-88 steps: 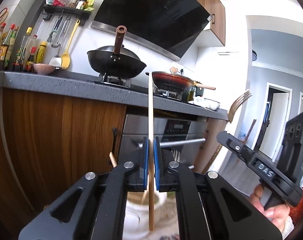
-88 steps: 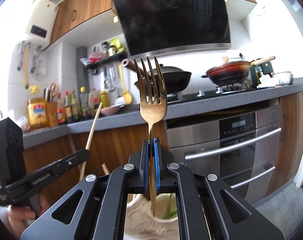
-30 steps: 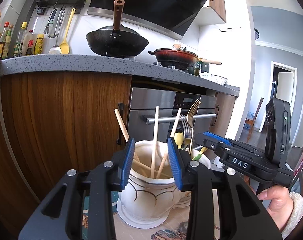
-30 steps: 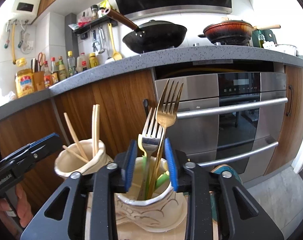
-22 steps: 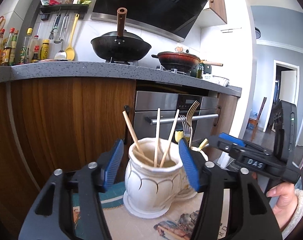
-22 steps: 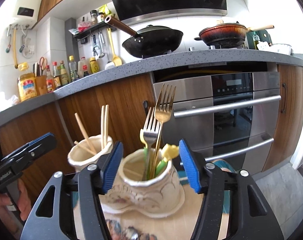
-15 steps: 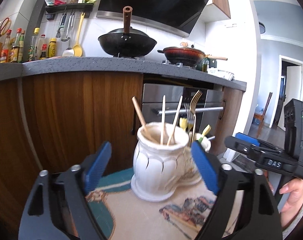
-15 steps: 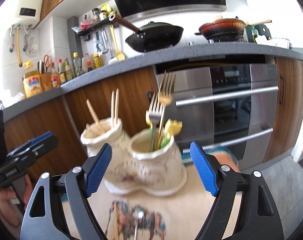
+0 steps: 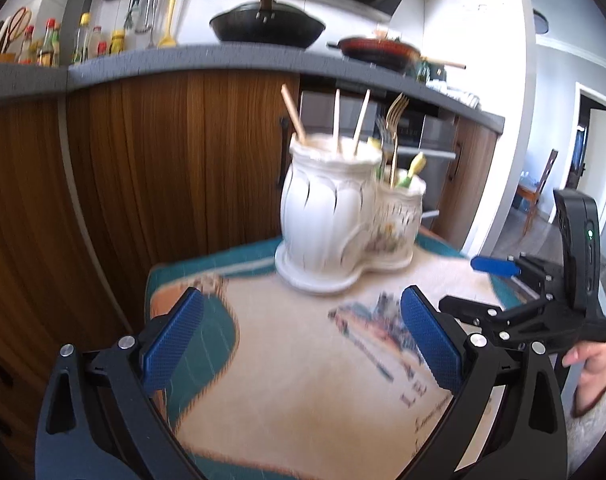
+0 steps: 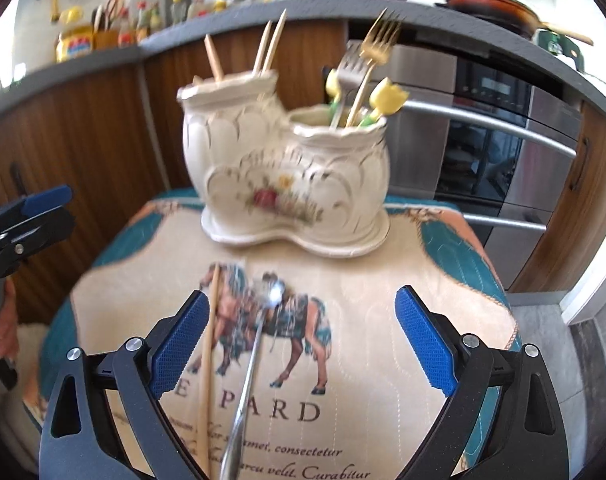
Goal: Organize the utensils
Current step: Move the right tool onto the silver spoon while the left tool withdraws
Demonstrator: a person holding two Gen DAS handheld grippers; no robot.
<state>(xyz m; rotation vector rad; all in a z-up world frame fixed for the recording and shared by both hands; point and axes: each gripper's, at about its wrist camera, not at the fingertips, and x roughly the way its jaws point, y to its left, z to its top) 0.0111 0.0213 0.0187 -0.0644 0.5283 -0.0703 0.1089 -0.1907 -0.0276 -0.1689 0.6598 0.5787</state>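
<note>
A white ceramic double holder stands at the far side of a printed mat point(image 10: 383, 360). Its tall pot point(image 9: 327, 208) point(image 10: 227, 132) holds wooden chopsticks point(image 10: 269, 42). The short pot point(image 9: 399, 216) point(image 10: 335, 168) holds a gold fork point(image 10: 377, 46), a silver fork and yellow-tipped utensils. A loose chopstick point(image 10: 207, 364) and a silver utensil point(image 10: 251, 364) lie on the mat under my right gripper point(image 10: 301, 300). Its jaws are opening wide, pads touching nothing. My left gripper point(image 9: 303, 300) hangs over bare mat short of the tall pot, jaws opening, nothing between them.
Wooden cabinet doors point(image 9: 163, 168) and a steel oven point(image 10: 503, 128) stand close behind the table. A grey counter point(image 9: 183, 60) above carries a black wok point(image 9: 267, 28) and a red pan. A person's hand point(image 9: 595, 364) holds the right gripper at the mat's right edge.
Earlier the left gripper was shut on a chopstick and the right on the gold fork; both now stand in the pots. Both grippers have opened, drawn back and tipped down toward the mat.
</note>
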